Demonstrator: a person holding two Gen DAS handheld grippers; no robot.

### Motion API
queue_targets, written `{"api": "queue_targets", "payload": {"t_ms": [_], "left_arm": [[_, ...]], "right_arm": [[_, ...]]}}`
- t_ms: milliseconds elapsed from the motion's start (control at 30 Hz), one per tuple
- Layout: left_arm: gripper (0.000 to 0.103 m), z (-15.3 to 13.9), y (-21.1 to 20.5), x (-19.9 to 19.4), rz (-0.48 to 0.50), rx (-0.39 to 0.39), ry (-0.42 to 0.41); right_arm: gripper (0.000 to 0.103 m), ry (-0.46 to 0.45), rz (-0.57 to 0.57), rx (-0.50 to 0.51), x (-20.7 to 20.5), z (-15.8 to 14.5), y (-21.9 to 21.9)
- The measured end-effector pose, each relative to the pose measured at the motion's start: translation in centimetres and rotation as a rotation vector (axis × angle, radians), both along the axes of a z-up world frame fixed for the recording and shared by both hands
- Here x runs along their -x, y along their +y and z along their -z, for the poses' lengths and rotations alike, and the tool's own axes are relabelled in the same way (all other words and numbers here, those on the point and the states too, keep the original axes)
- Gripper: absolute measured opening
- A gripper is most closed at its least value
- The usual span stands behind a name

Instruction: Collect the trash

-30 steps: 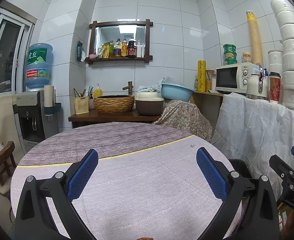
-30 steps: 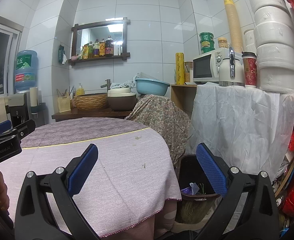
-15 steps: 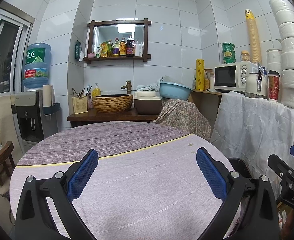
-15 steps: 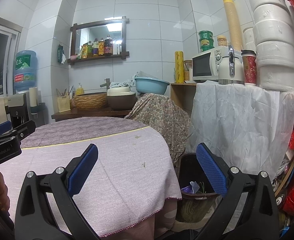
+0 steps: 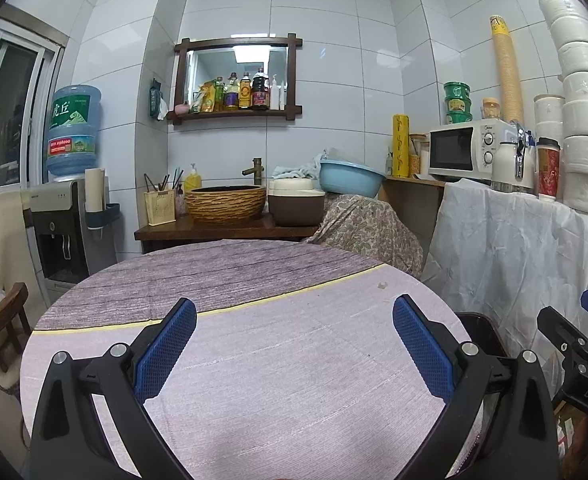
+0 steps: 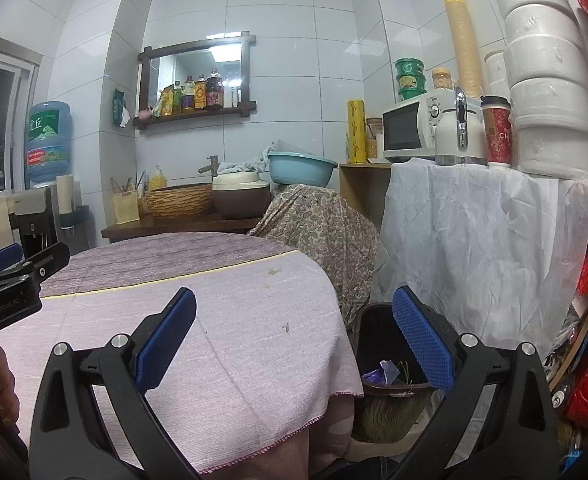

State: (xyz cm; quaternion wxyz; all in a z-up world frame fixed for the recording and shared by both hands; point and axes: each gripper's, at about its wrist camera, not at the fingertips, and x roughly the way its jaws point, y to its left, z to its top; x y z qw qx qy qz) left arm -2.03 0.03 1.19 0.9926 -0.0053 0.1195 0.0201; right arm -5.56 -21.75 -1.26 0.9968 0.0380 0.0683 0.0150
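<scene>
We are holding the left gripper (image 5: 294,344) over the round bench (image 5: 278,364), its blue fingers (image 5: 165,354) spread wide and gripping nothing. We are keeping the right gripper (image 6: 294,340) near the bench's right edge, fingers (image 6: 421,338) equally wide and empty. Just beyond, a dark bin (image 6: 377,332) is standing on the floor beside the bench, with purple trash (image 6: 381,374) lying inside. Farther off, a small scrap (image 5: 381,285) is sitting on the bench near its far right edge.
</scene>
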Motion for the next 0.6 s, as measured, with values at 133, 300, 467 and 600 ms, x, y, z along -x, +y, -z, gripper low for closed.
{"api": "queue_targets", "payload": {"t_ms": [133,300,467,600], "left_arm": [[0.098,0.01,0.05,-0.02,-0.002,0.003,0.007],[0.098,0.07,0.01,-0.08,-0.005,-0.003,0.013],[0.098,0.14,-0.12,-0.09,-0.005,-0.005,0.016],[0.098,0.15,-0.12,-0.15,-0.002,-0.004,0.017]], "right_arm": [[0.097,0.001,0.005,-0.006,0.17,-0.02,0.31],[0.097,0.007,0.005,-0.002,0.06,-0.17,0.45],[0.097,0.008,0.009,-0.005,0.14,-0.20,0.65],[0.097,0.010,0.010,-0.006,0.11,-0.20,0.79]]}}
